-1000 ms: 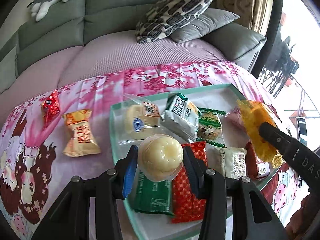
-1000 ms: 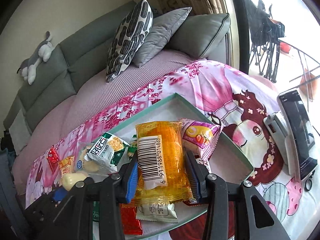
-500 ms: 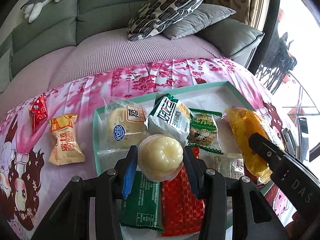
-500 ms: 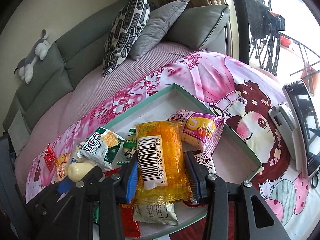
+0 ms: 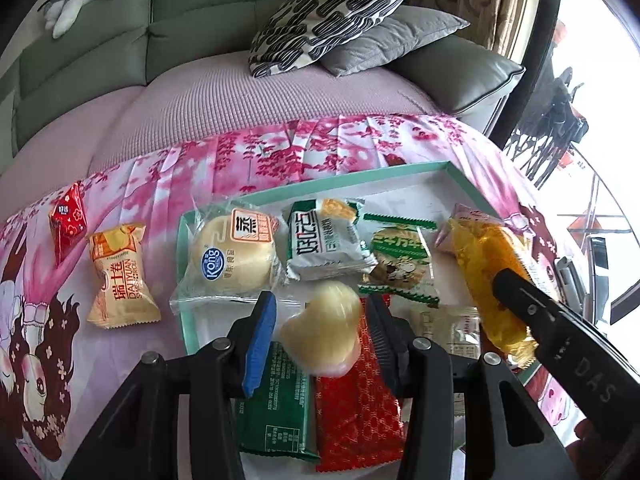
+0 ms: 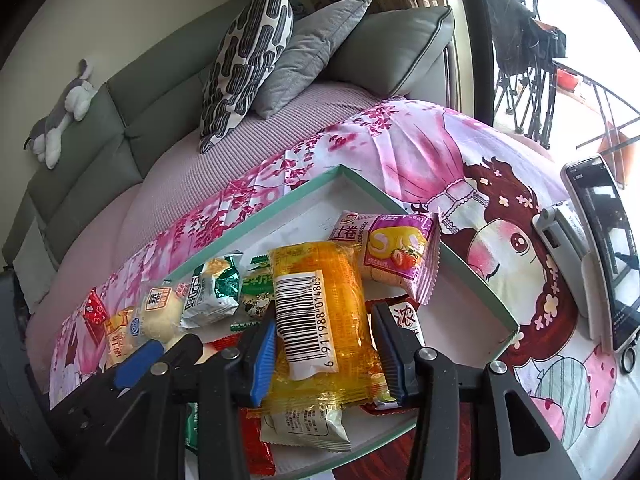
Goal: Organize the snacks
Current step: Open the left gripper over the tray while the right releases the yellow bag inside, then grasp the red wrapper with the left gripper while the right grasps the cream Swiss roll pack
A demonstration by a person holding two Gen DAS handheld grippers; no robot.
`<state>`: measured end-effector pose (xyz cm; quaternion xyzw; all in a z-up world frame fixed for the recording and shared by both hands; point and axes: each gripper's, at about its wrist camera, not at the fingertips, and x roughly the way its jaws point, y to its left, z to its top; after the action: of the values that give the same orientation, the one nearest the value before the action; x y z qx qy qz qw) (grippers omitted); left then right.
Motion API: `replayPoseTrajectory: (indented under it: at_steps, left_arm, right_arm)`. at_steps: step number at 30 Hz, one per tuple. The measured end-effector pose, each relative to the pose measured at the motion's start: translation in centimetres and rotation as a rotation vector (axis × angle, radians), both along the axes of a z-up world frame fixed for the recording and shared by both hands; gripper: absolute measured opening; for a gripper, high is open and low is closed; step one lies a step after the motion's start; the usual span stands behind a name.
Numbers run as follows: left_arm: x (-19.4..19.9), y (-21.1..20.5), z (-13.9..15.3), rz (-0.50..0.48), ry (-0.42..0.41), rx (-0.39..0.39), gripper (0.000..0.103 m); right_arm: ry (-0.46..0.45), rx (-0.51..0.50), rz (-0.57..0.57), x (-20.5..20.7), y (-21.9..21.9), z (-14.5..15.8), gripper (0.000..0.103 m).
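Pudding (image 5: 320,334) has tipped loose in the left gripper's (image 5: 320,304) slack jaws above the tray (image 5: 400,171) (slippery, squashy). The right gripper's (image 6: 324,312) just-widening jaws pinch the soft orange packet (image 6: 320,268) mid-body.

My left camera looks steeply down along my fingers (image 5: 260,332), close over the snack tray (image 5: 400,170), toward the sofa (image 5: 200,32). My right camera faces likewise from the tray's (image 6: 472,272) window side; both share tray, snacks and sofa (image 6: 140,120).

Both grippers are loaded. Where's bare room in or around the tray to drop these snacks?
The tray's far corner beyond the pink pack is bare, as is its floor right of the orange pack. Cloth between the yellow pack and tray is free. The tray's left and near side are crowded.
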<state>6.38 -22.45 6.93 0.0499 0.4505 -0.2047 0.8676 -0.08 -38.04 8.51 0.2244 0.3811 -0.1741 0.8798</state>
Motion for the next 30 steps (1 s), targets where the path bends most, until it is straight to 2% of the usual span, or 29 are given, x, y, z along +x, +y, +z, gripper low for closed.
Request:
replayPoseTrajectory:
  at_steps: [4,7,12,15,16,18,23,30]
  left_arm:
    - [-0.5,0.1,0.9,-0.011,-0.016,-0.007,0.049]
    - [-0.5,0.5,1.4,0.000,-0.017,0.000,0.052]
    - [0.2,2.5,2.3,0.073,-0.033,0.013,0.068]
    - [1.0,4.2,2.5,0.123,-0.031,0.026,0.074]
    - [1.3,4.9,2.6,0.142,-0.030,0.030,0.075]
    - [2.0,6.7,2.7,0.180,-0.026,0.032,0.080]
    - [3.6,11.6,3.2,0.267,-0.020,0.008,0.086]
    - [6.5,19.2,3.5,0.390,-0.004,0.002,0.086]
  right_arm:
    - [-0.001,-0.009,-0.003,-0.1,0.0,0.4,0.049]
    - [0.002,-0.025,0.001,-0.1,0.2,0.7,0.061]
    - [-0.007,-0.065,0.051,0.4,1.6,1.3,0.073]
    - [-0.024,-0.083,0.075,0.9,2.8,1.8,0.080]
    - [-0.028,-0.089,0.084,1.1,3.2,1.9,0.082]
    - [-0.033,-0.099,0.099,1.5,4.1,2.0,0.092]
    - [-0.054,-0.134,0.125,2.5,6.6,2.5,0.103]
    - [-0.132,-0.134,0.204,4.0,11.7,3.9,0.103]
